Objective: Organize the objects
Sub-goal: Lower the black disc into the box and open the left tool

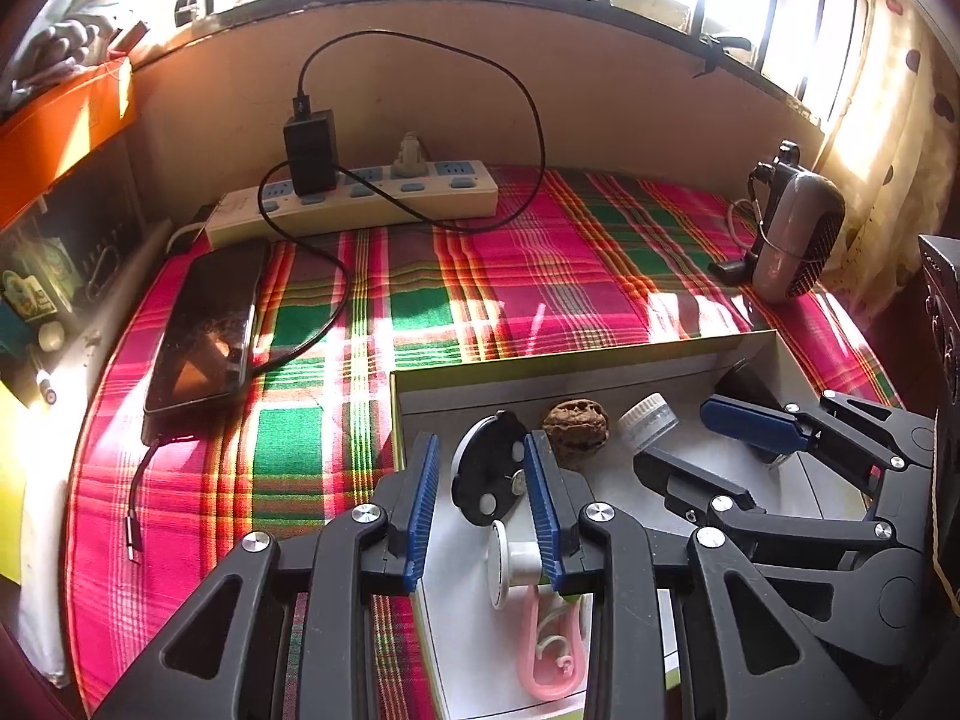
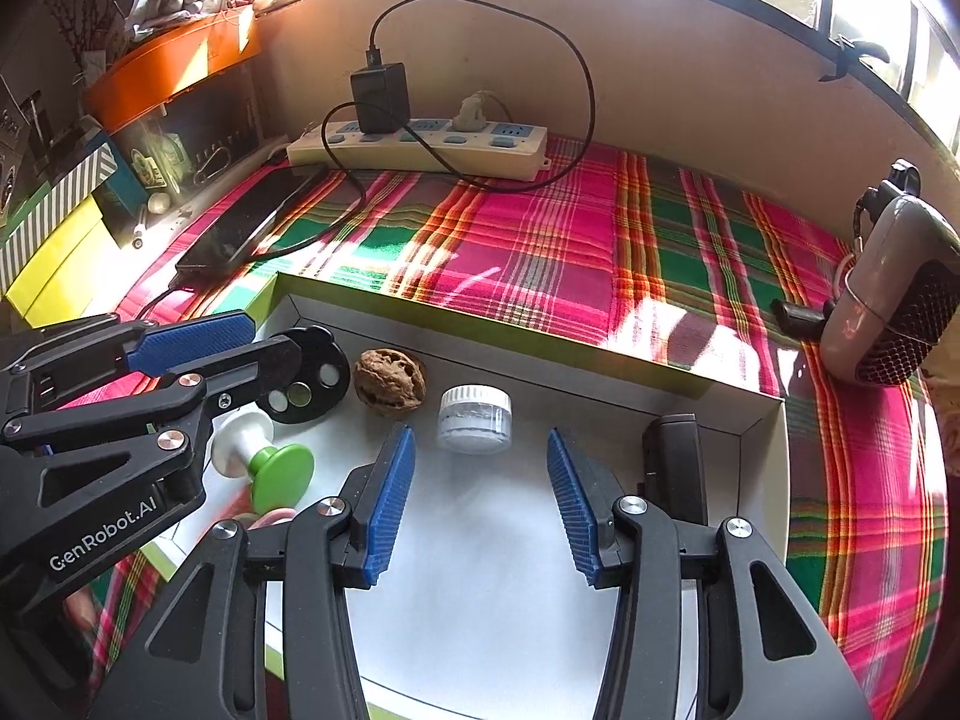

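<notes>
A shallow white box (image 1: 576, 360) (image 2: 540, 351) with a green rim lies on the plaid cloth. It holds a black disc with holes (image 1: 489, 456) (image 2: 312, 381), a walnut (image 1: 576, 423) (image 2: 390, 384), a small clear jar with a white lid (image 1: 651, 414) (image 2: 476, 420), a white spool with a green cap (image 1: 510, 558) (image 2: 270, 462), a pink clip (image 1: 546, 648) and a black block (image 2: 672, 462). My left gripper (image 1: 480, 456) (image 2: 240, 342) is open, the disc between its fingers with a gap. My right gripper (image 2: 480, 441) (image 1: 672, 435) is open just short of the jar.
A power strip (image 1: 360, 198) with a black charger and looping cable lies at the back wall. A phone (image 1: 204, 324) rests at the left, a small grey fan (image 1: 792, 234) at the right. An orange box (image 1: 60, 120) and shelf clutter stand to the left.
</notes>
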`<state>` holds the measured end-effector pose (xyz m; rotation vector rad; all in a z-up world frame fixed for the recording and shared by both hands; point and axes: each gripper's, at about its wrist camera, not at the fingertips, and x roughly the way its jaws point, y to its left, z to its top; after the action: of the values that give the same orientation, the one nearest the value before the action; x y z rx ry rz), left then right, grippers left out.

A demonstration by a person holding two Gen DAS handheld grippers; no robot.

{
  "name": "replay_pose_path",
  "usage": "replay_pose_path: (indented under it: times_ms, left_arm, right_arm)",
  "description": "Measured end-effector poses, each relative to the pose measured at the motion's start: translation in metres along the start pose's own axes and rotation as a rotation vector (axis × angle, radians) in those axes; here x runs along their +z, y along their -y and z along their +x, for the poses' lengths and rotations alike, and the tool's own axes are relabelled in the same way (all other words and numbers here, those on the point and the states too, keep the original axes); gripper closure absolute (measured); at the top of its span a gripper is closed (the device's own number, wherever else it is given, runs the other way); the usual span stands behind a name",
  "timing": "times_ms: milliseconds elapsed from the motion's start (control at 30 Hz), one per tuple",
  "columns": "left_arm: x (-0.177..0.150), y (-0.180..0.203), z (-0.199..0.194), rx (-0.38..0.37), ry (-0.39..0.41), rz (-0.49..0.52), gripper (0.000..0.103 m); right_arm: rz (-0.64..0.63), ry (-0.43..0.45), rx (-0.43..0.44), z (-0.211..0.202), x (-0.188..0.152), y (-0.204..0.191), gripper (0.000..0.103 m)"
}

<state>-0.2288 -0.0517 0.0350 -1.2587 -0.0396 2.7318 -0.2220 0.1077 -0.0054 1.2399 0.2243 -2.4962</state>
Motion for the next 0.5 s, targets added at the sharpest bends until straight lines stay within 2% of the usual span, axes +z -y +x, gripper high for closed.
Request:
replay_pose_path:
  times_ms: [500]
  left_arm:
    - [-0.029, 0.005, -0.053, 0.009, 0.07, -0.02, 0.076]
  right_arm:
    - [0.046, 0.062, -0.014, -0.049, -0.028, 0.006, 0.056]
